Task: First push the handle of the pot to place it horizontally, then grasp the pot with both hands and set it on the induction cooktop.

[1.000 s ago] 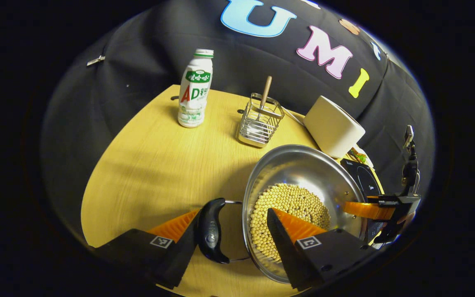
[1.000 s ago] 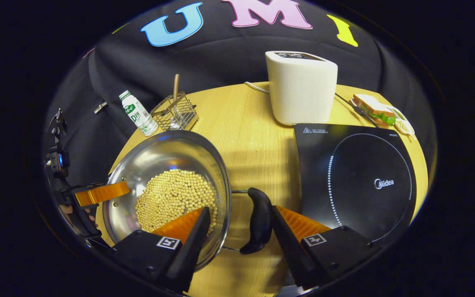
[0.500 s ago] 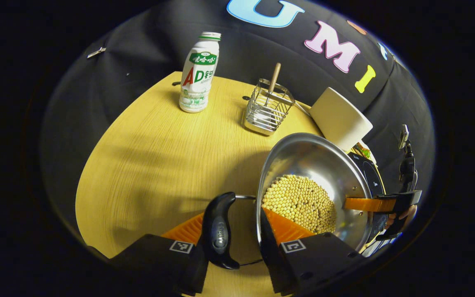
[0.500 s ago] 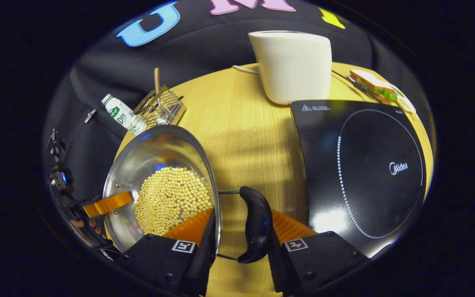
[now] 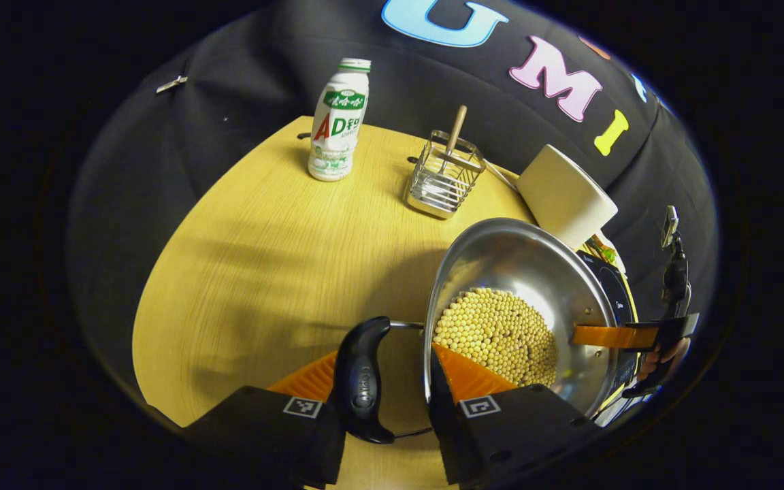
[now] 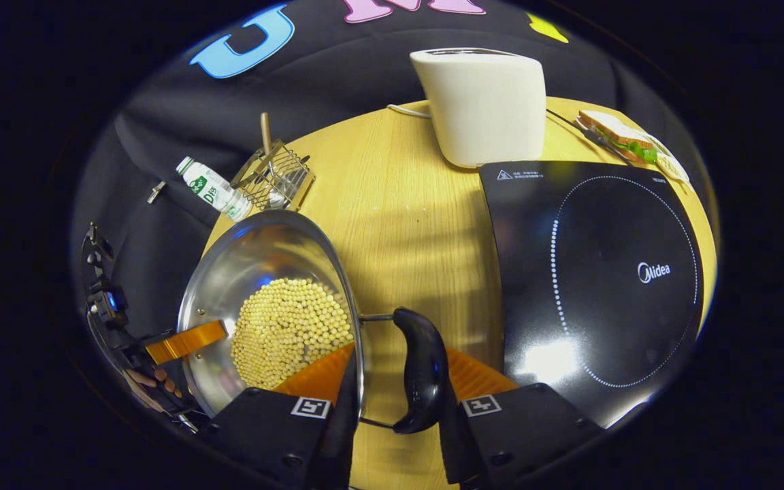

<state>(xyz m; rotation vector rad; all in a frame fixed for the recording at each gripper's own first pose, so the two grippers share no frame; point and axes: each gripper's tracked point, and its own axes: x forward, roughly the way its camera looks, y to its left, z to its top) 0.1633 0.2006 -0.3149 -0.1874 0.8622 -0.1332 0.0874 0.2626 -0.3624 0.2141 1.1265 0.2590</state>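
So at the bottom of the left gripper view, the left gripper (image 5: 386, 401) is closed down narrow across one side of the pot (image 5: 521, 272): one finger sits outside against the black side handle (image 5: 363, 381), the other is inside the bowl against the wall, just past the rim. Same deal at the bottom of the right gripper view, mirrored: the right gripper (image 6: 392, 398) has one finger inside the pot (image 6: 263, 252) and the other outside the opposite black handle (image 6: 421, 371), so handle and rim are pinched between them. You can also spot the right gripper at the right edge of the left gripper view with a finger (image 5: 606, 335) reaching over the far rim, and the left gripper at lower left of the right gripper view with a finger (image 6: 184, 340) over its rim and a hand behind it. The pot itself is a shiny steel bowl shape, tilted in both views, with a heap of small pale yellow beans (image 6: 293, 330) in the bottom. It sits left of centre in the right gripper view, over the wooden table (image 6: 405, 224), with the black induction cooktop (image 6: 596, 286) off to the right and apart from it. Further back: a white toaster (image 6: 484, 102), a sandwich (image 6: 620, 136), a wire caddy (image 5: 443, 180) and a white bottle (image 5: 339, 122).
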